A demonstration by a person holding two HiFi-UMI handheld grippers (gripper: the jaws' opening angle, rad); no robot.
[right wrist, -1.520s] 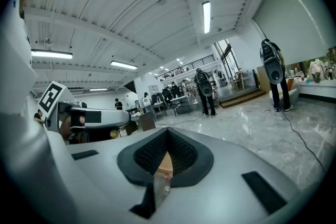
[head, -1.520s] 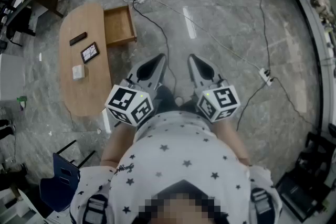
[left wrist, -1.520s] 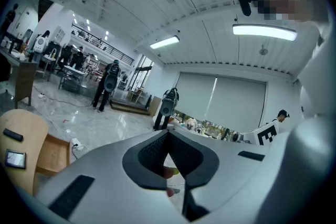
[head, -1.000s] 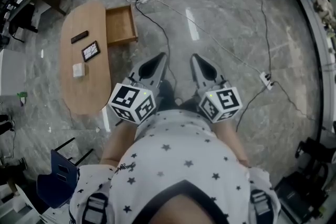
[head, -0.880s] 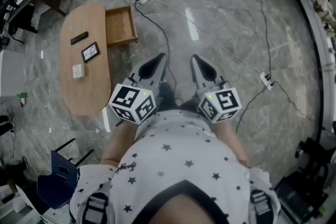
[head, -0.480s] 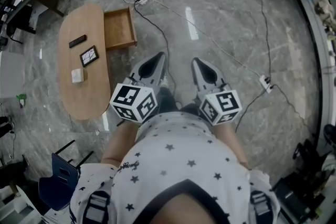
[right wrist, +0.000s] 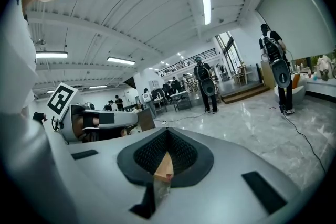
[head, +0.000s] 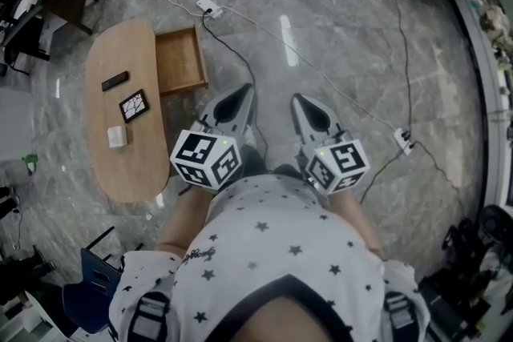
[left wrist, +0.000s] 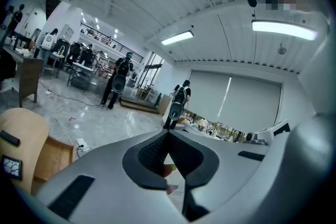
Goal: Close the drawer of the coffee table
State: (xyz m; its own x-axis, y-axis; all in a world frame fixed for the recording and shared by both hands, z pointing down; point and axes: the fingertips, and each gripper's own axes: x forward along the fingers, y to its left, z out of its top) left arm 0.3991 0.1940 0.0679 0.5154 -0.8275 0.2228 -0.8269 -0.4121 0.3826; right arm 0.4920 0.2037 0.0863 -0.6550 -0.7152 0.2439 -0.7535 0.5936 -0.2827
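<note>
The oval wooden coffee table (head: 120, 132) stands at the left of the head view, with its drawer (head: 180, 60) pulled out toward the right and empty. In the left gripper view the table (left wrist: 21, 128) and the open drawer (left wrist: 52, 157) show at the lower left. My left gripper (head: 240, 94) and right gripper (head: 300, 104) are held side by side in front of the person's body, right of the table and apart from the drawer. Both have their jaws shut with nothing between them, as seen at the left gripper (left wrist: 168, 134) and the right gripper (right wrist: 167, 131).
On the table lie a black remote (head: 115, 81), a dark framed tablet (head: 133, 105) and a small white box (head: 117, 136). A power strip (head: 210, 8) and cables (head: 240, 44) run over the marble floor by the drawer. A blue chair (head: 84, 292) stands lower left. People stand far off.
Both grippers have shifted across the floor with the person; the table and drawer now sit slightly lower and further left in the head view. The jaws stay shut.
</note>
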